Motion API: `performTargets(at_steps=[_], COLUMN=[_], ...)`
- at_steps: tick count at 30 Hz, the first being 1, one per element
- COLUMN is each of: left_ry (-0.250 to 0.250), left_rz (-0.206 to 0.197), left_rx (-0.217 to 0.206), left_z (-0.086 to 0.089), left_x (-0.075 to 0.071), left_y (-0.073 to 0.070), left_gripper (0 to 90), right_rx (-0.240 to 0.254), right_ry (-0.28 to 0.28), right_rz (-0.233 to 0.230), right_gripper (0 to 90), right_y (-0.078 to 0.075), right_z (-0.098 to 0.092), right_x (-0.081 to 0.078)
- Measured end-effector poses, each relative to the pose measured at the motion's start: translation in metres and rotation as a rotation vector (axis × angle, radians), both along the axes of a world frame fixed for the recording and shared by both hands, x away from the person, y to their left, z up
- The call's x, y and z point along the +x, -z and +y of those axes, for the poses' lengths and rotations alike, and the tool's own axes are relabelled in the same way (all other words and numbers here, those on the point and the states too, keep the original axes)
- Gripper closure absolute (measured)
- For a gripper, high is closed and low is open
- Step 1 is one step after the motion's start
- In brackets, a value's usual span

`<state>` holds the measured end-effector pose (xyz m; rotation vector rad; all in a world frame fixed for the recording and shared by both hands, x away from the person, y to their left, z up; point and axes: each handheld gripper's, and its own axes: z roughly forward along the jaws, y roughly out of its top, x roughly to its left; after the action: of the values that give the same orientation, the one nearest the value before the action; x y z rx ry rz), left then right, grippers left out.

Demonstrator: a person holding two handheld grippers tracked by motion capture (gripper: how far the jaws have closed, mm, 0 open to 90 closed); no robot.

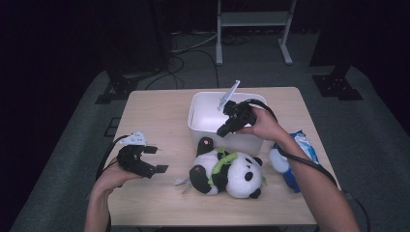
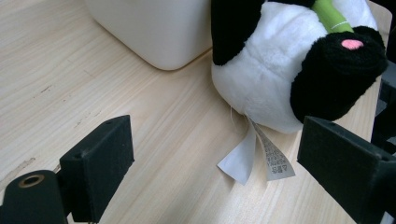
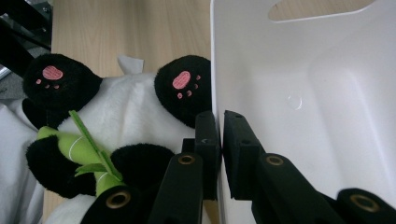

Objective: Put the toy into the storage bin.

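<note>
Table's cramped: my right gripper (image 3: pixel 220 140) is clamped on bin wall (image 3: pixel 215 56), left gripper (image 2: pixel 215 158) released, so dragging bin could shove panda plush (image 1: pixel 227 169) off edge.

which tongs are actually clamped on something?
The right tongs: their jaws pinch the near wall of the white bin, one jaw inside, one outside. The left tongs stand wide open over bare table, short of the panda.
</note>
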<state>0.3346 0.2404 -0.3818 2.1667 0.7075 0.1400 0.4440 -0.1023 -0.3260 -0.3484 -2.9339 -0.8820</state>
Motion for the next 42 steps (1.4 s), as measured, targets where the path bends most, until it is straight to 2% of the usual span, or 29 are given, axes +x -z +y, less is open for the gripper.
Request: performTargets(at_steps=[19,22,24,25,27,34,42], left_ry=[-0.007,-0.007,-0.008,-0.009,-0.009,-0.013,-0.014], left_rz=[0.006,0.009,0.010,0.011,0.012,0.015,0.017], left_rx=[0.000,0.001,0.000,0.000,0.001,-0.004,-0.003], left_z=[0.002,0.001,0.002,0.002,0.002,0.003,0.003], left_x=[0.002,0.002,0.002,0.002,0.002,0.002,0.002], left_y=[0.003,0.004,0.004,0.004,0.005,0.006,0.005], left_gripper=[9.4,9.4,9.4,9.4,9.4,9.4,9.4], right_rx=[-0.004,-0.006,0.003,0.015,0.031,0.069,0.082], right_ry=[-0.022,-0.017,-0.011,-0.004,0.002,0.023,0.022], right_rz=[0.016,0.027,0.039,0.031,0.037,0.014,-0.020], right_gripper=[83.0,80.4,75.5,71.5,71.2,64.8,61.1], right_y=[0.000,0.001,0.000,-0.001,-0.004,-0.017,-0.031], right_z=[0.001,0.002,0.001,0.000,-0.003,-0.016,-0.029], right_x=[-0.010,-0.010,-0.010,-0.010,-0.010,-0.018,-0.041])
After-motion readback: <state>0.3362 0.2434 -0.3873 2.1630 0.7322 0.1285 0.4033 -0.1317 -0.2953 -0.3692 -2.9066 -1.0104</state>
